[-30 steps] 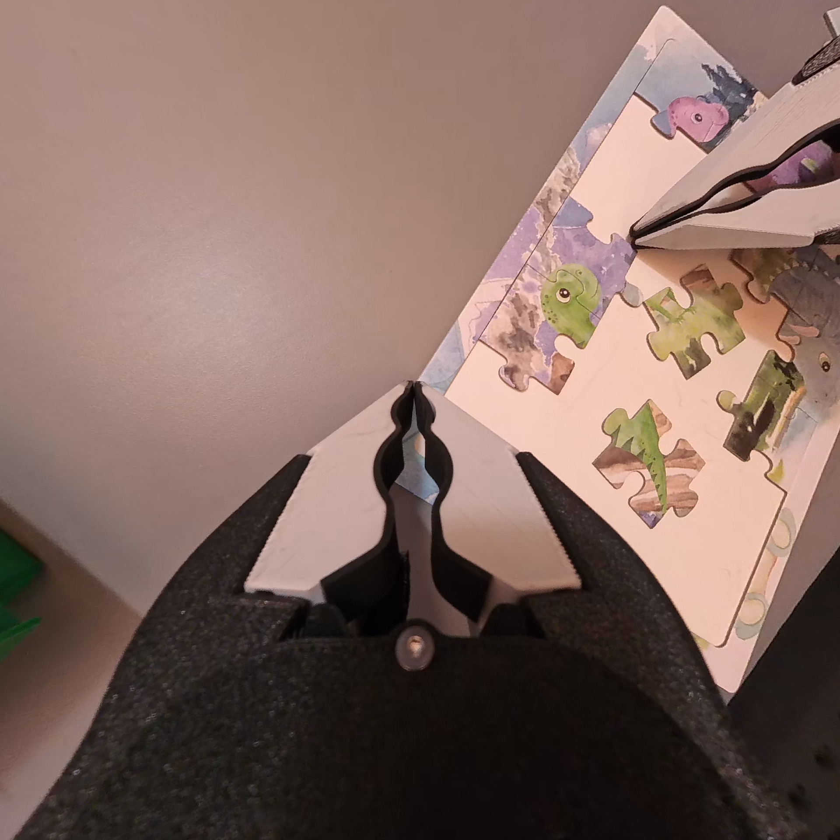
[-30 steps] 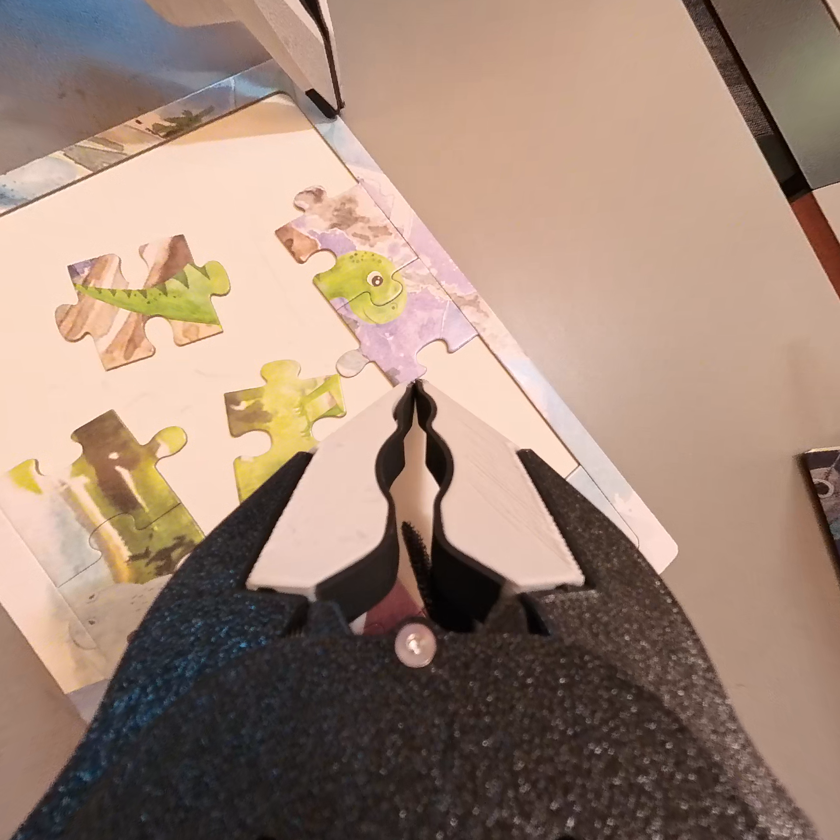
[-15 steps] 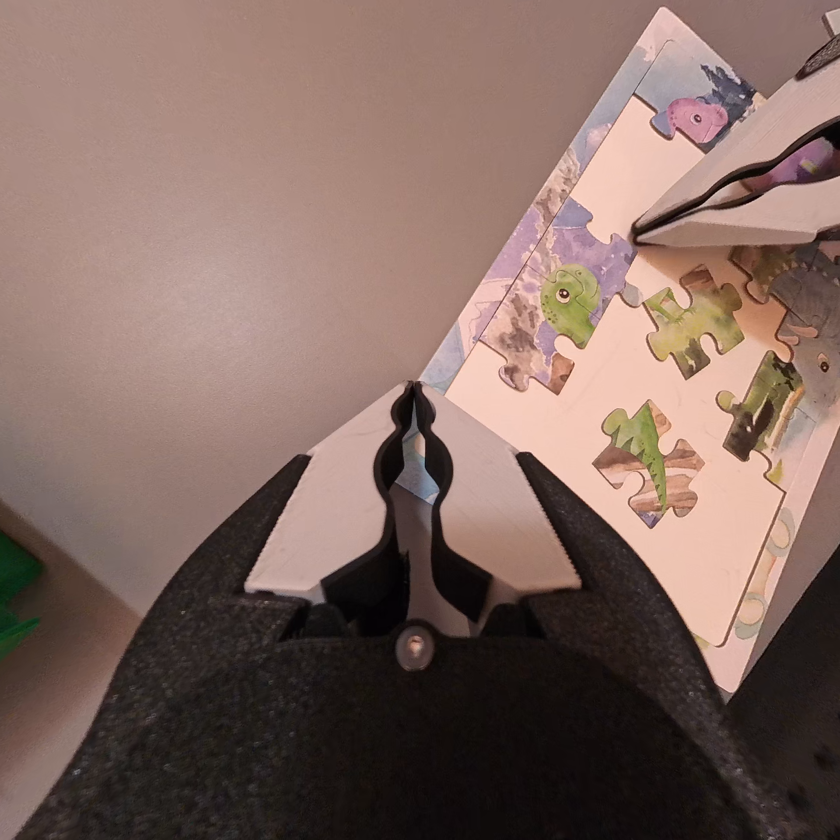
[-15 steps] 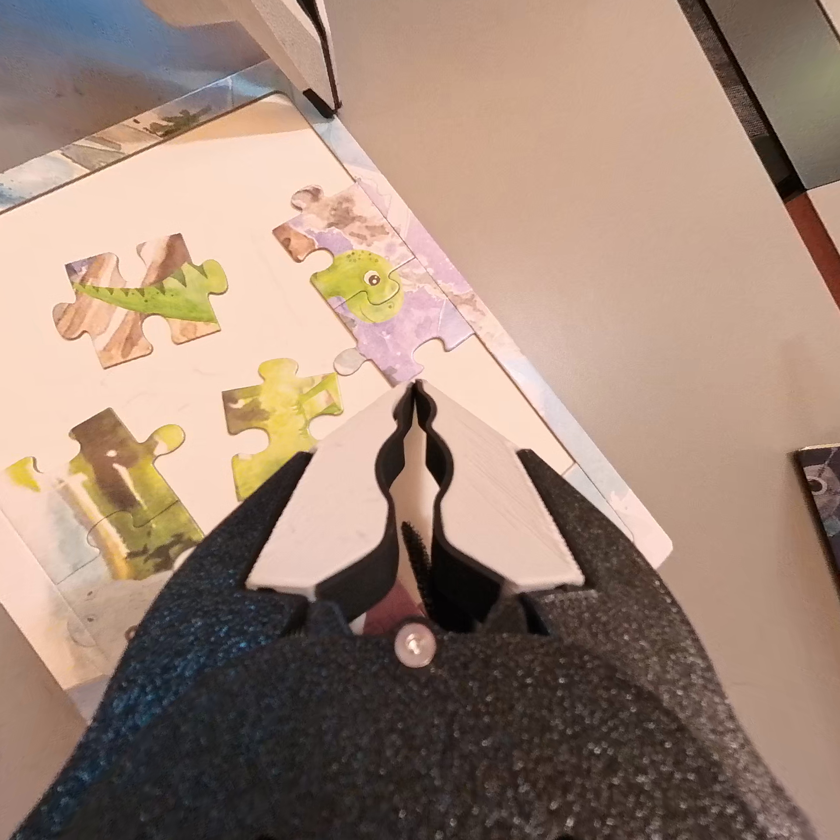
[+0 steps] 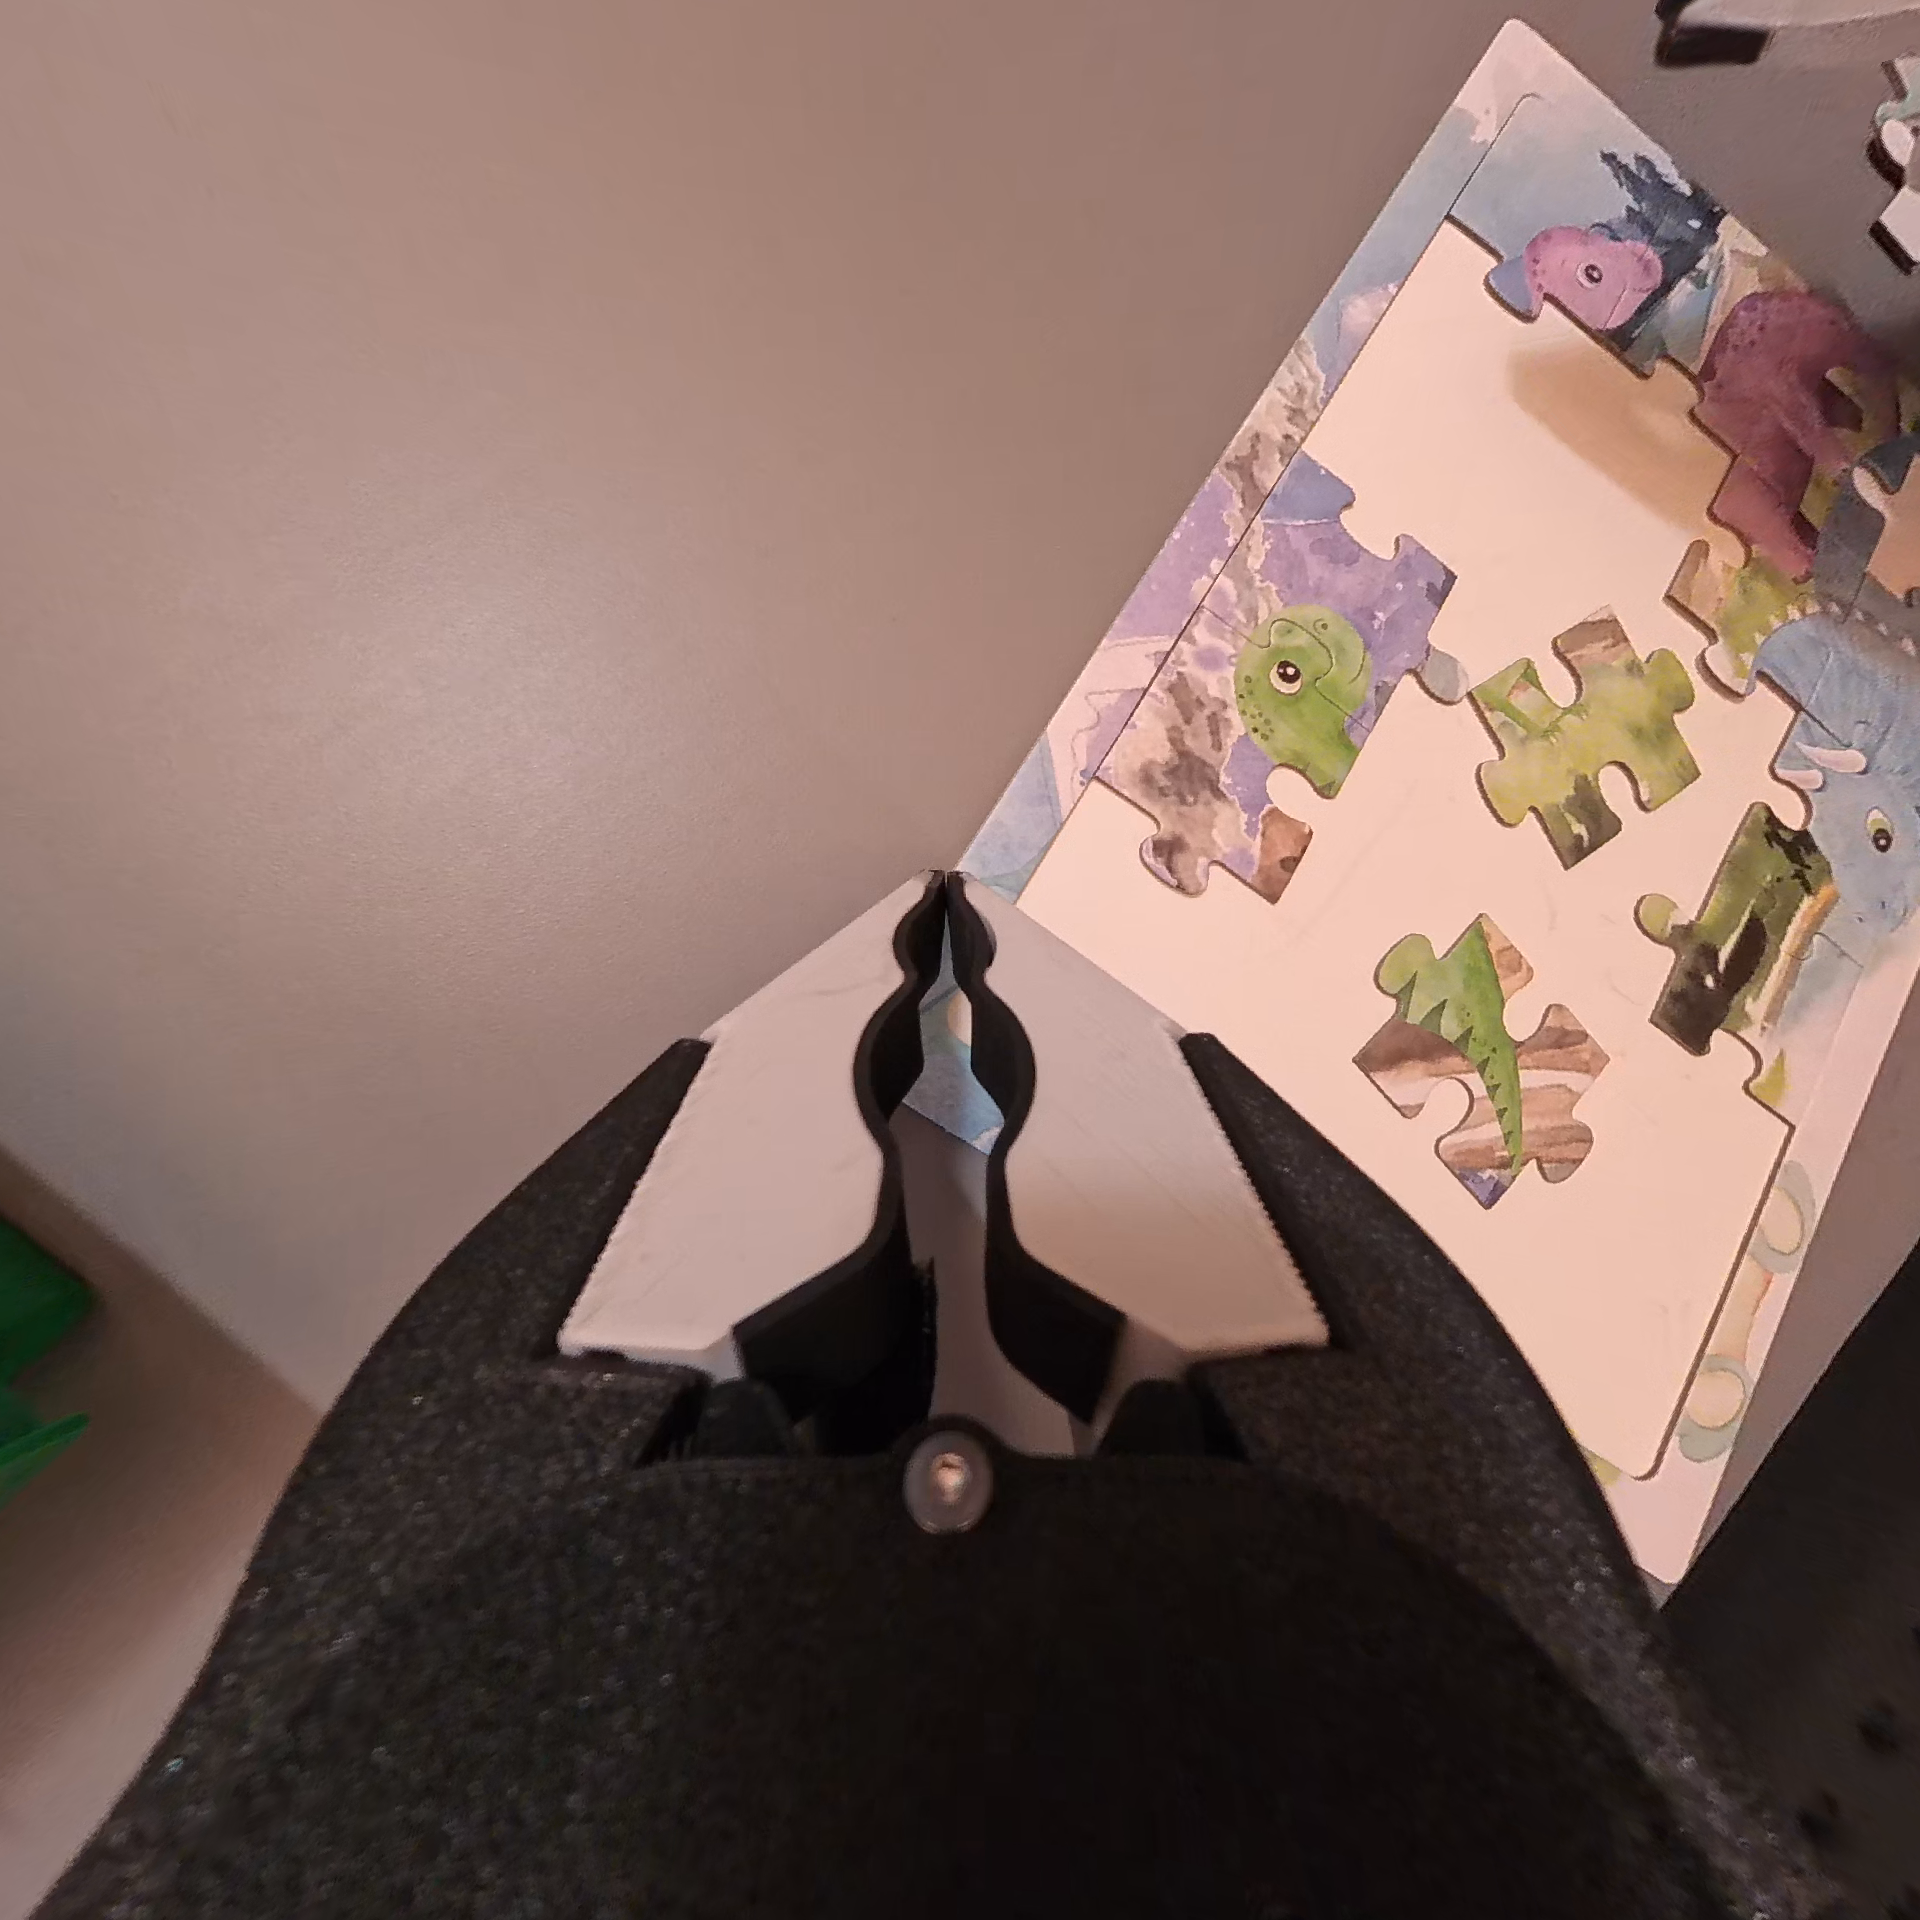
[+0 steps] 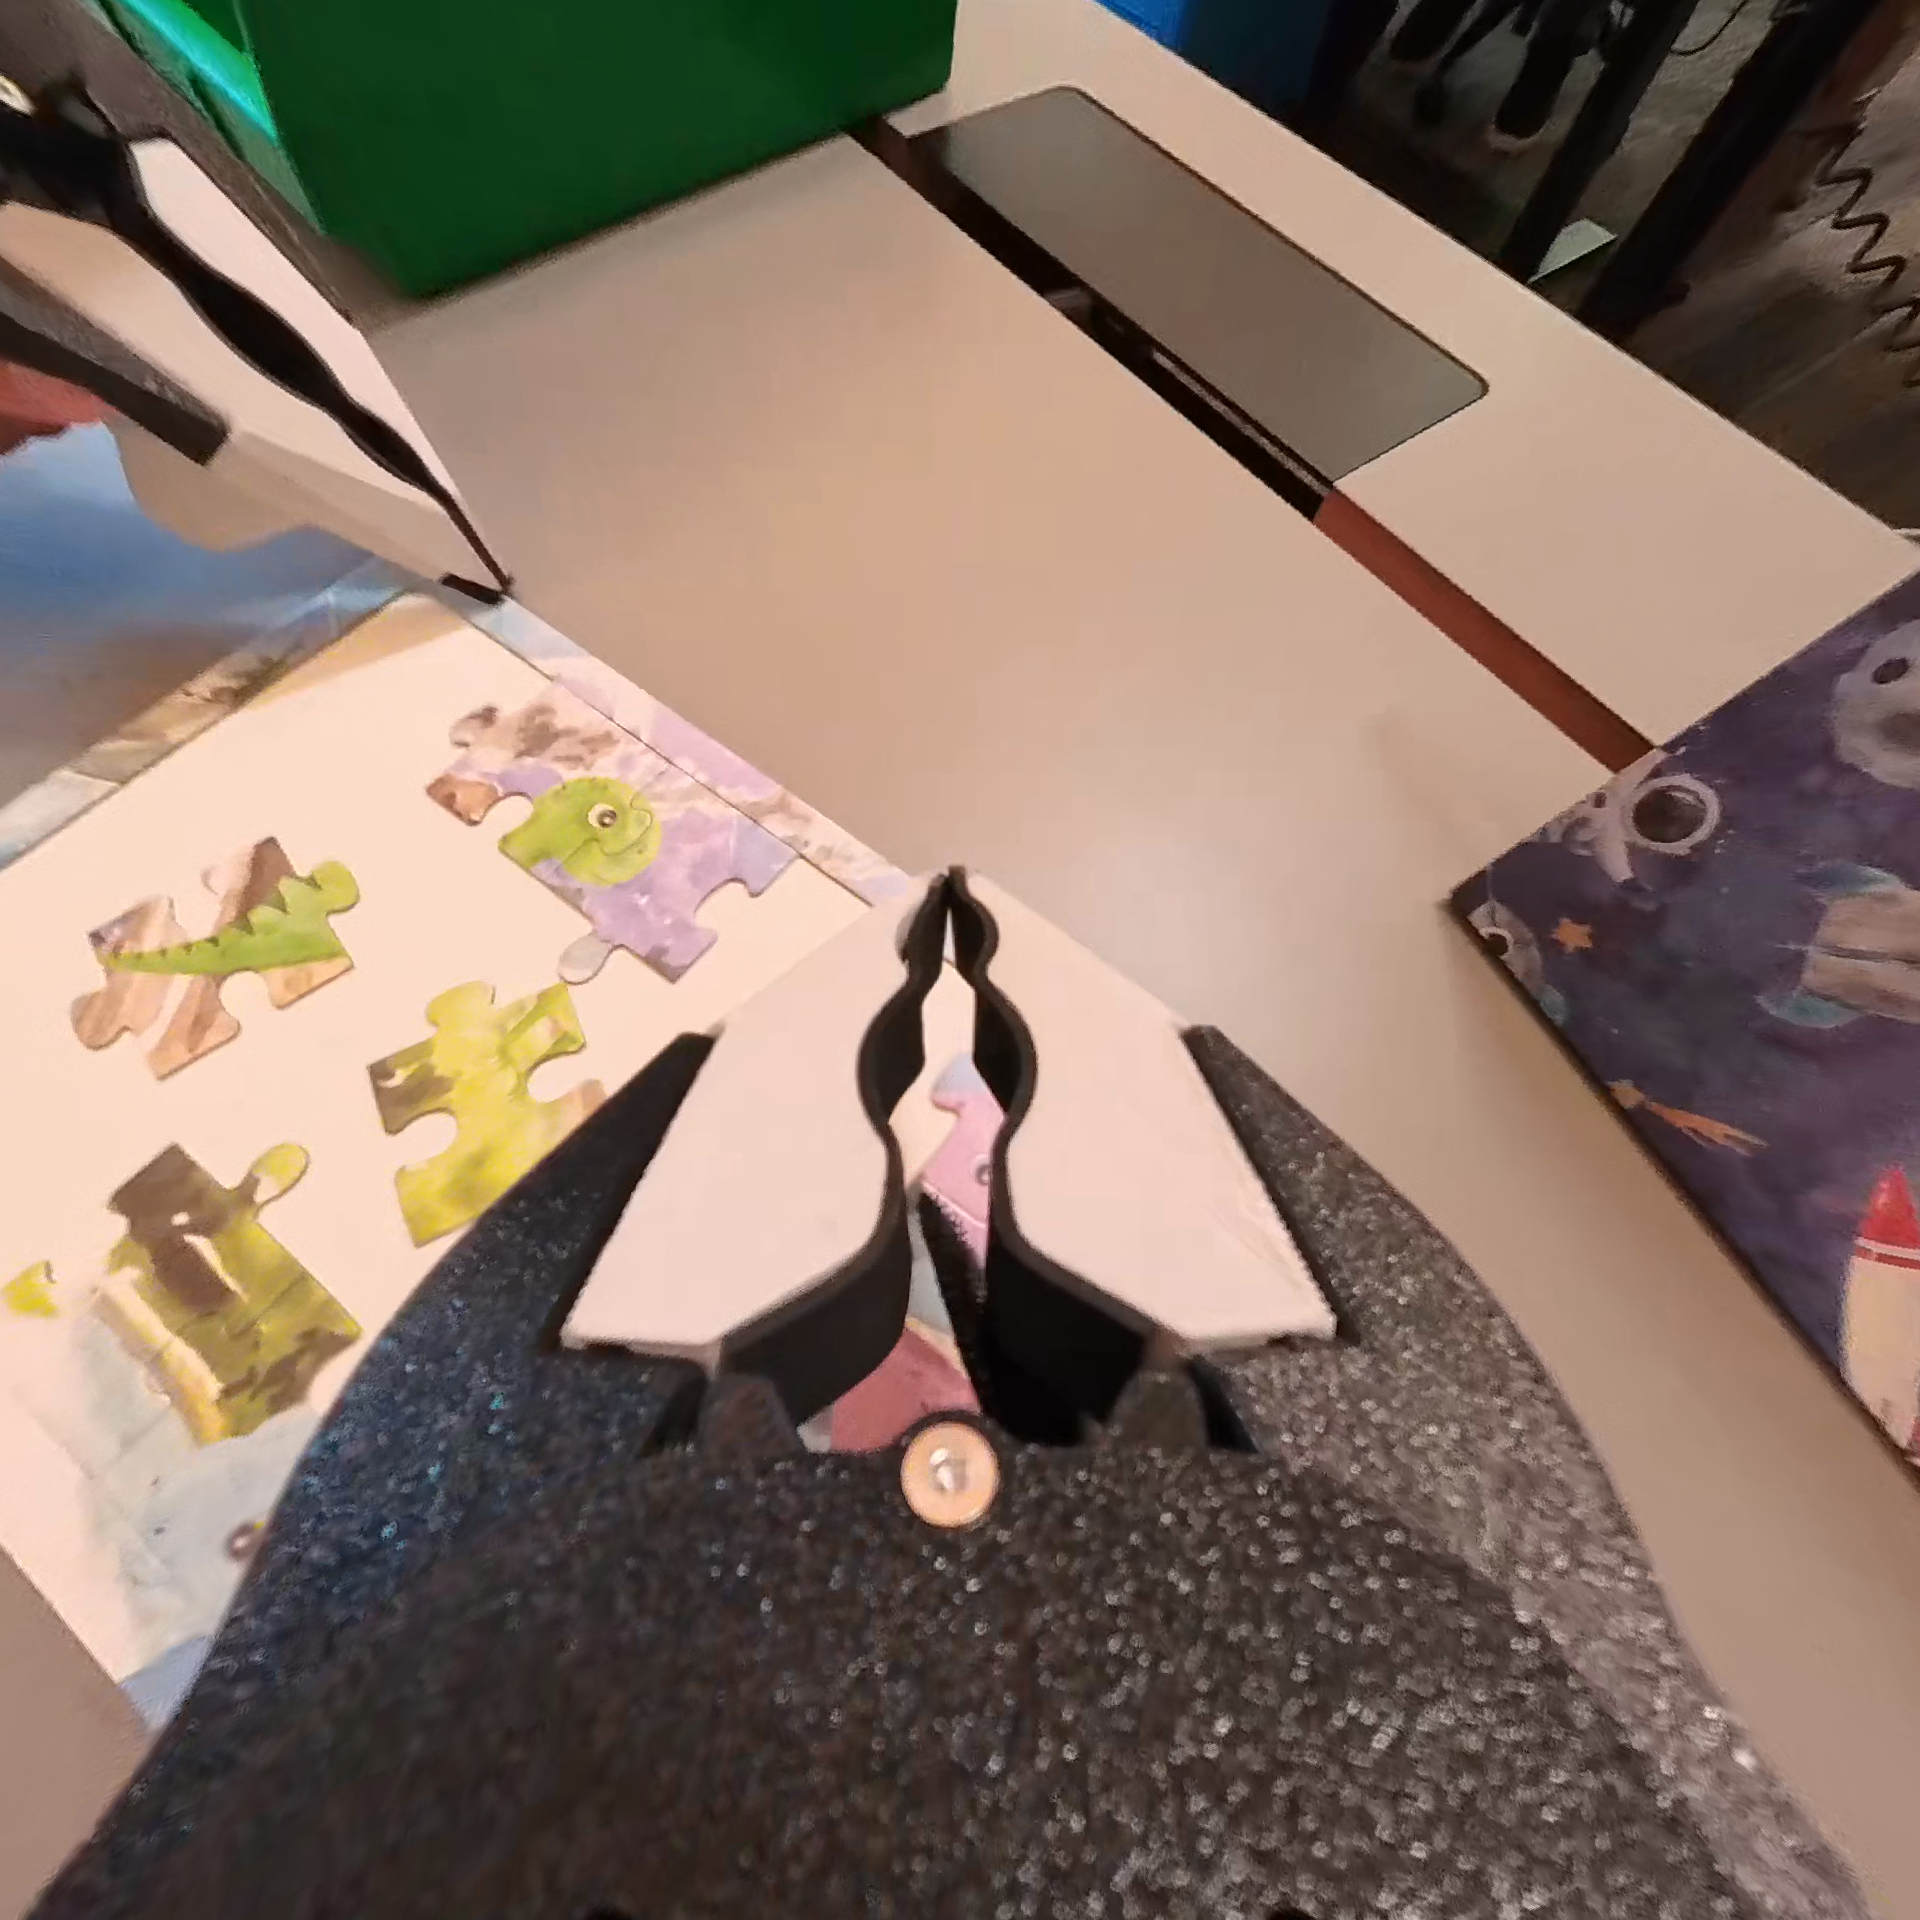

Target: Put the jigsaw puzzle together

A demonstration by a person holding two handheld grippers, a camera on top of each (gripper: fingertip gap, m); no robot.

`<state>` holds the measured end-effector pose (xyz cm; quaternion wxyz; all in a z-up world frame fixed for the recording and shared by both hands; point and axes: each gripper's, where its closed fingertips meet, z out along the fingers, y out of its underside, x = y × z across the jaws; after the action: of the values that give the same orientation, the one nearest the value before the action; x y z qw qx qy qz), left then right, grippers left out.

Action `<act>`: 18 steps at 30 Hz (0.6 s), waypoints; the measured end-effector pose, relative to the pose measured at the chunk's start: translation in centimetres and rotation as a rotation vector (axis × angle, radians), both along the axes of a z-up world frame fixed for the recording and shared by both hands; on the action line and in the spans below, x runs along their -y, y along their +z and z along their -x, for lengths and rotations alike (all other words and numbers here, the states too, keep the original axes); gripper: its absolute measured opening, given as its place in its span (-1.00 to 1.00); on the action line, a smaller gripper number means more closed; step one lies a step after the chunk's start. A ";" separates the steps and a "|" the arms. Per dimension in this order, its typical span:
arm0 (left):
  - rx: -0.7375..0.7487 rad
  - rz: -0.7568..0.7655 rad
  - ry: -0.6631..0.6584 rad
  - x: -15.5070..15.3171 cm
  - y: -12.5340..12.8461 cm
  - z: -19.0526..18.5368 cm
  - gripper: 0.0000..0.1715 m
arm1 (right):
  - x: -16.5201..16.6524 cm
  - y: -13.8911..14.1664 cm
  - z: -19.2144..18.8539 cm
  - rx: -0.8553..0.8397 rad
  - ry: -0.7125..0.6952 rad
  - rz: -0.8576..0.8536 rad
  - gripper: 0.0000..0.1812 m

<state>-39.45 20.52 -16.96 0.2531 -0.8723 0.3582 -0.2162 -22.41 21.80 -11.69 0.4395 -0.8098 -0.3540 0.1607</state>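
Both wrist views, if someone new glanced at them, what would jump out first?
Probably the half-finished dinosaur puzzle board on the beige table, with a green dinosaur head piece seated at its edge and three loose greenish pieces on its bare cream middle. Next, the shut left tool at the board's near corner. In the right view, the shut right tool, a dark space-themed puzzle at right and a green bin behind.

Loose pieces (image 5: 1481, 1075) in tray (image 5: 1226, 956), on table (image 5: 520, 520)
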 end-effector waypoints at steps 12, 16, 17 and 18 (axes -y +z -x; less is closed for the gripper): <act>0.009 0.005 0.002 0.0 0.0 0.0 -1.00 | 4.0 -3.9 8.8 0.124 0.208 0.047 -1.00; 0.004 0.003 0.002 0.0 0.0 0.0 -1.00 | 4.4 -4.6 10.0 0.176 0.230 0.026 -1.00; -0.001 0.000 0.001 0.0 0.0 0.0 -1.00 | 4.5 -5.1 10.0 0.203 0.232 0.034 -1.00; -0.003 -0.003 0.000 0.0 0.0 0.0 -1.00 | 4.5 -5.1 10.0 0.206 0.235 0.016 -1.00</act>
<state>-39.42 20.52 -16.97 0.2538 -0.8723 0.3588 -0.2144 -32.42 17.34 -16.78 0.3726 -0.7783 -0.4884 0.1300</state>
